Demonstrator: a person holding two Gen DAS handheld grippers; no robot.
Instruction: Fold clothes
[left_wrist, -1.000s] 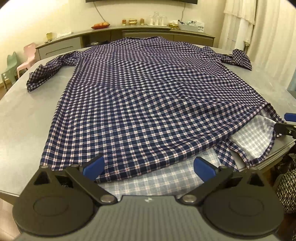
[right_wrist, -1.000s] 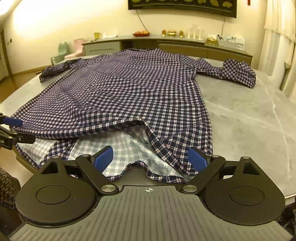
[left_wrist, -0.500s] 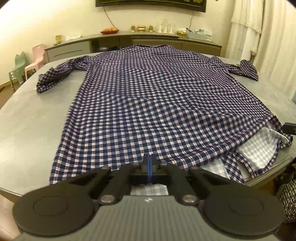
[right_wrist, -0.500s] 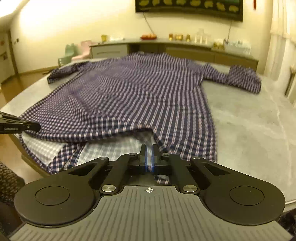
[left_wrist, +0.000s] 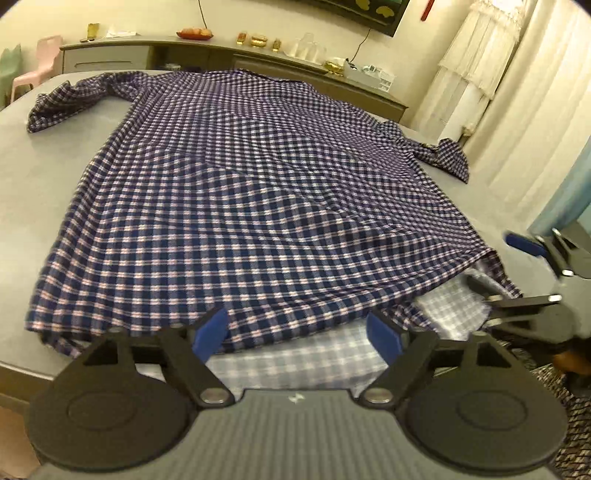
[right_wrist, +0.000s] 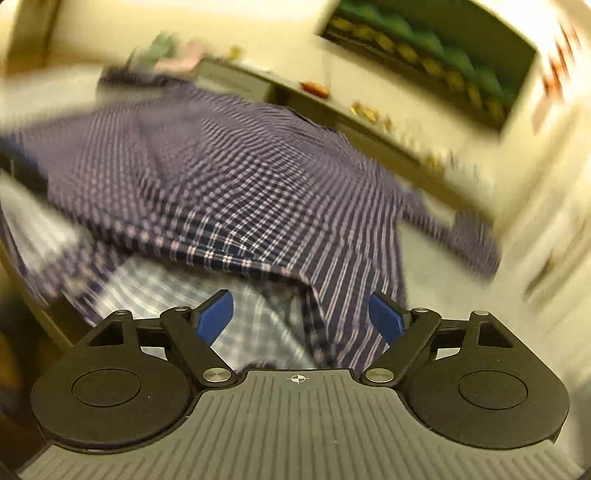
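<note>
Both grippers, pressed together at the shirt hem half a second ago, now stand apart with nothing between the pads. Left gripper (left_wrist: 297, 330): jaws spread wide, blue pads (left_wrist: 210, 330) just short of the near hem. Right gripper (right_wrist: 301, 319): jaws likewise spread, empty; it also shows at the right edge of the left view, blurred and partly cut off.

Shirt (left_wrist: 251, 192): dark checked, spread flat on the grey table (left_wrist: 33, 173), collar end far, hem near. The near hem lies turned up, exposing the pale inner side (left_wrist: 295, 358). The left sleeve (left_wrist: 74, 96) lies bunched at far left; the right sleeve (left_wrist: 443, 155) at far right.

Right view: heavy motion blur and tilt. Only the hem fold (right_wrist: 258, 258) near the pads reads sharply; the far room, the sideboard (left_wrist: 229, 51) items and the table edge cannot be made out there. The gripper body hides the table's near edge in both views.
</note>
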